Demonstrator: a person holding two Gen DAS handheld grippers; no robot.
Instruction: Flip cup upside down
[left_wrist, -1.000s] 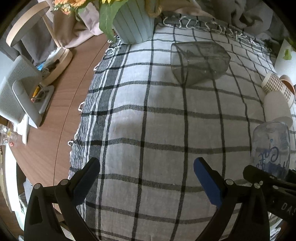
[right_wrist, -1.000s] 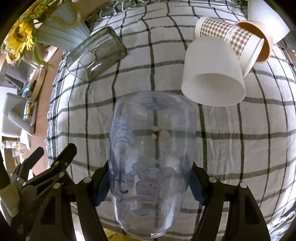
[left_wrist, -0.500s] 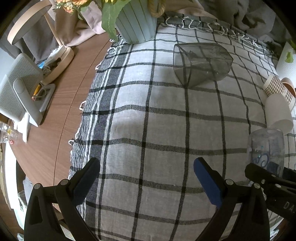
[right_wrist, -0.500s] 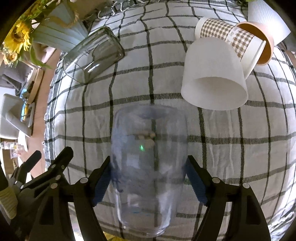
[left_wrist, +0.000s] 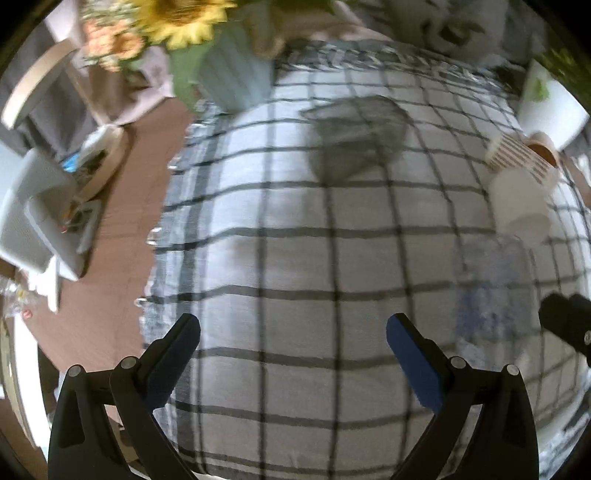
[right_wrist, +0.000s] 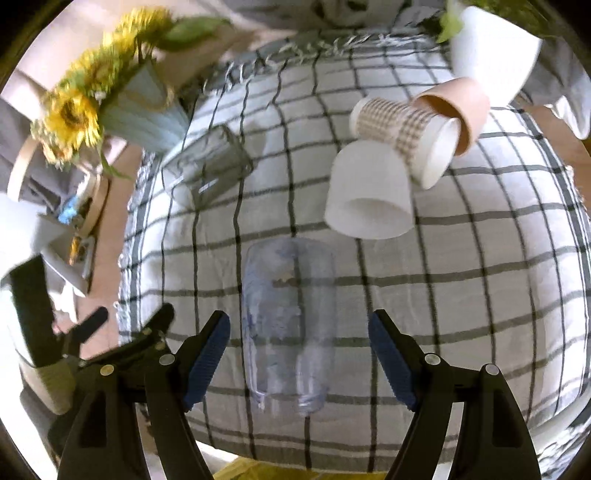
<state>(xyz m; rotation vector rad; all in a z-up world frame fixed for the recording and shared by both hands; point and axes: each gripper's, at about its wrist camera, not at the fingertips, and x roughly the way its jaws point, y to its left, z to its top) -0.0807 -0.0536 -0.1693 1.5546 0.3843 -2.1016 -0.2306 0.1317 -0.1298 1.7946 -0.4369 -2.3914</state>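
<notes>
Cup position: Although the frames are smeared by motion, the clear printed cup (right_wrist: 288, 321) is seen between the blue pads of the right gripper (right_wrist: 298, 354), standing on the checked cloth (right_wrist: 461, 295) with what is judged to be its closed base uppermost; the rim cannot be made out for certain.
Right jaws: they are spread wider than the cup, a gap is visible on each side, and nothing is held.
Left jaws: the left gripper (left_wrist: 293, 354) is held wide apart above bare cloth, with nothing between its pads; the cup (left_wrist: 491, 291) appears off to its right.
Neighbours: a white cup (right_wrist: 369, 195) lies on its side just beyond the clear cup, with a checked paper cup (right_wrist: 402, 129) and a tan cup (right_wrist: 454, 107) nested behind it; a grey glass (right_wrist: 207, 166) lies tipped towards the flower vase (right_wrist: 144, 110).
Handling: the cup is judged light, thin-walled and smooth, so it could slip or topple easily on the soft cloth over the bench.
Where to hold: should a regrasp be needed, the straight mid-wall is best taken, squarely and gently.
Progress: the flip is judged essentially done, the cup apparently left free.
</notes>
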